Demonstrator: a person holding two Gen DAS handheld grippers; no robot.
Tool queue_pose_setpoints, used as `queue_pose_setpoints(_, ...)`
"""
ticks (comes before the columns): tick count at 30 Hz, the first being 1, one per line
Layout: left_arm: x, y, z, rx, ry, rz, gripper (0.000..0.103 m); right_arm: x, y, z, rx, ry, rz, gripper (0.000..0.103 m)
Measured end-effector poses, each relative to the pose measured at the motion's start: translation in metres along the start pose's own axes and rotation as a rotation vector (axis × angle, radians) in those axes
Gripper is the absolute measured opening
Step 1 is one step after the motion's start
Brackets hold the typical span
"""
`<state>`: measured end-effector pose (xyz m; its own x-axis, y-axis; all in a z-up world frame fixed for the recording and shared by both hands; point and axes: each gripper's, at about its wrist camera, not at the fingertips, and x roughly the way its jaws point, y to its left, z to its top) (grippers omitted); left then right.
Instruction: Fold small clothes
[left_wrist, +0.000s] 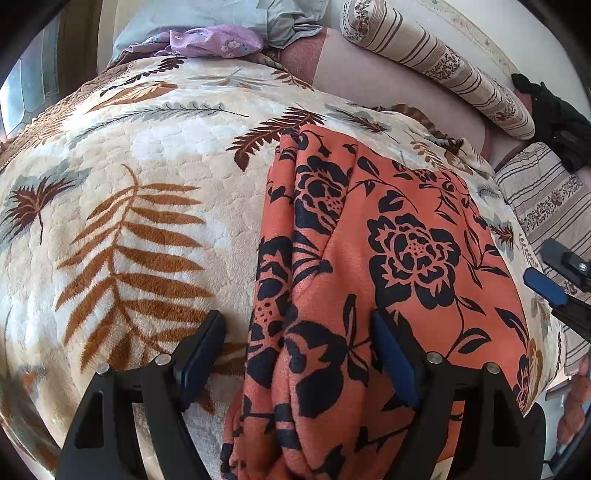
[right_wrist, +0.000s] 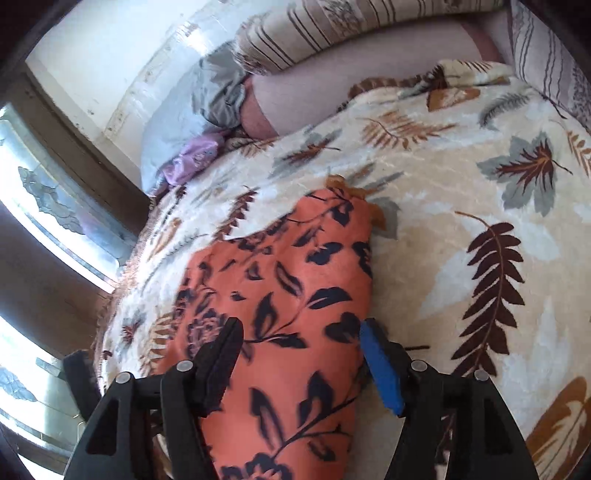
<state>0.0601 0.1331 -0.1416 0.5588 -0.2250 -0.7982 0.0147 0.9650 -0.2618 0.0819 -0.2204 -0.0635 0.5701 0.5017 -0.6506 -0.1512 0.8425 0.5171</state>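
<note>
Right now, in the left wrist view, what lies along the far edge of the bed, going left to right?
Pale blue cloth → purple floral garment → grey crumpled cloth → long striped bolster pillow → black object at the far right.

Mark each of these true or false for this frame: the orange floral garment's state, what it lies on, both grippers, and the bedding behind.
1. The orange floral garment lies on a leaf-print blanket. True.
2. The left gripper is clamped shut on the garment. False: its jaws stand open, astride a bunched fold.
3. The right gripper holds nothing. True: its jaws are open over the garment.
4. A striped bolster lies beyond the blanket. True.
5. The garment is plain green. False: orange with dark flowers.
</note>
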Motion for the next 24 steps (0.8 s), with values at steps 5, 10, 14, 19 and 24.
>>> queue_pose_setpoints(5,-0.008,0.006,-0.002,-0.039,0.012,-0.04,0.082,0.028,0.03,-0.047,-0.084,0.158,0.099,0.072)
queue_pose_setpoints(10,-0.032,0.02,-0.033,-0.046,0.001,-0.078,0.058,0.032,0.03,-0.066,-0.117,0.148,0.098,0.073)
queue_pose_setpoints(14,-0.046,0.04,-0.046,-0.17,0.01,-0.185,0.044,0.033,0.028,-0.066,-0.113,0.157,0.112,0.073)
queue_pose_setpoints(19,-0.064,0.043,-0.037,-0.22,0.006,-0.238,0.049,0.029,0.025,-0.068,-0.111,0.157,0.124,0.073)
queue_pose_setpoints(24,-0.064,0.04,0.015,-0.247,-0.061,-0.29,0.07,0.028,0.025,-0.069,-0.101,0.158,0.125,0.074)
